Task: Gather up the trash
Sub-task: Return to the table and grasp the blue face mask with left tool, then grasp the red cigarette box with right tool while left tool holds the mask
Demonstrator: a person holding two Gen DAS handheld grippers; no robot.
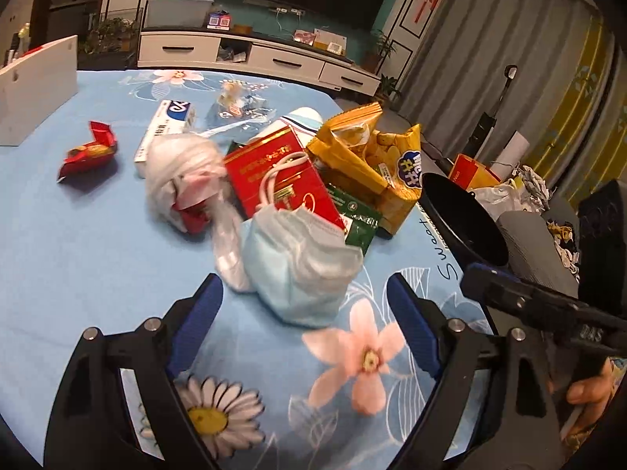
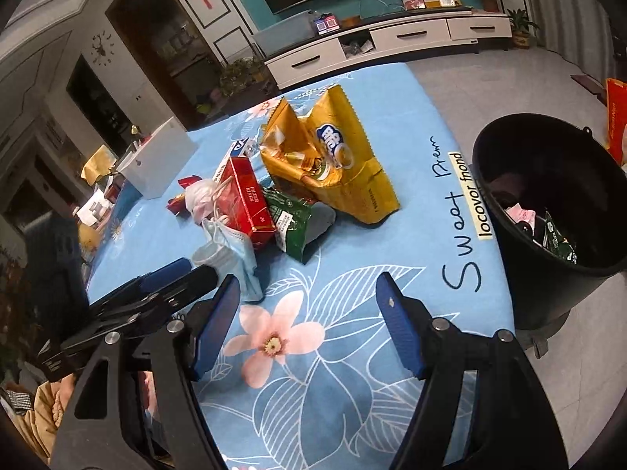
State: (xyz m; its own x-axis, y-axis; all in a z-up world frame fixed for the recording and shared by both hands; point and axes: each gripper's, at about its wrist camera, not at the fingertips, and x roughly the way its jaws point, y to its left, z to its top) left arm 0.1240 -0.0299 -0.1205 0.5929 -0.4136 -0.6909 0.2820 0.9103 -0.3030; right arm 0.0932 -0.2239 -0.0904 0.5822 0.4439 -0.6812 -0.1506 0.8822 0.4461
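blue cloth with flowers covers the table point(image 1: 78, 258). my left gripper point(image 1: 303, 305) is spread wide, just in front of the crumpled face mask point(image 1: 301, 270). my right gripper point(image 2: 307, 325) is spread wide too, holding nothing. the red box point(image 2: 245, 199), green packet point(image 2: 292, 223) and yellow chip bag point(image 2: 333, 160) lie piled together. the black bin point(image 2: 548, 286) stands beside the table.

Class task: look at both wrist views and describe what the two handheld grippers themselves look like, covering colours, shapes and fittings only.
Both the left gripper and the right gripper share one design: black, angular plastic frames with triangular cut-outs, joined by round silver bolts. Each finger carries a flat blue pad with a finely ribbed face. No cables show. White lettering, too blurred to read, marks the right gripper's body as seen from the left wrist.
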